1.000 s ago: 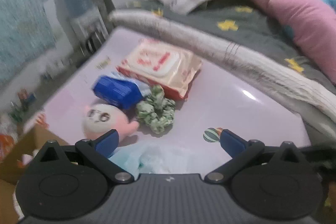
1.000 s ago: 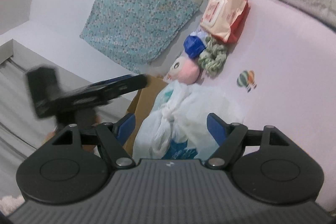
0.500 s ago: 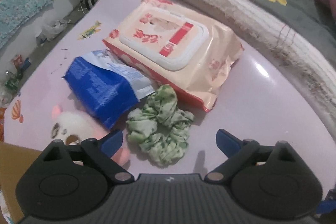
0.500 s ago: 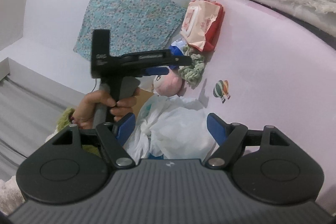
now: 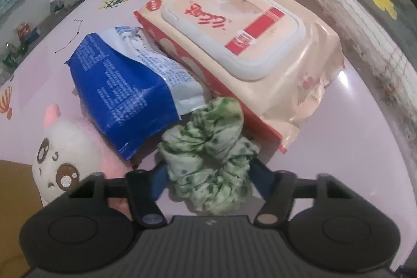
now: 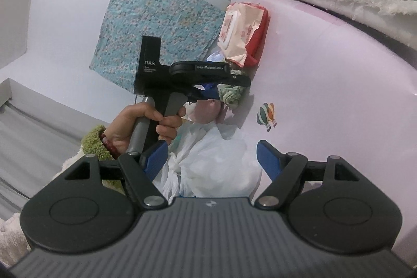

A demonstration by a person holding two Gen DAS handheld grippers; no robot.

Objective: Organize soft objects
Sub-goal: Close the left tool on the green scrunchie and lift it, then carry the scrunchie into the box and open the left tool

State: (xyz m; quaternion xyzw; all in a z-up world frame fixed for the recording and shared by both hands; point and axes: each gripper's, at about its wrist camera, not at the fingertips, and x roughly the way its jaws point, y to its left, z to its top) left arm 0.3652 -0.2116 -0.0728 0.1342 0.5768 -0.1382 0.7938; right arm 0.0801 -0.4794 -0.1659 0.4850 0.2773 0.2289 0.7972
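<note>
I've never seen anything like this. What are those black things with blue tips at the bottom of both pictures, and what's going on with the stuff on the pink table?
They are hand-held claws, no robot arm: a person grips one in each hand, and a camera on each looks along its fingers. One picture is from the left claw, whose jaws are closing around a green spotted fabric scrunchie. Beside it on the pale pink table lie a beige wet-wipe pack, a blue-and-white plastic pouch and a pink-and-white plush toy. The other picture is from the right claw, open and empty above a knotted white plastic bag; it also shows the person's hand holding the left claw.
</note>
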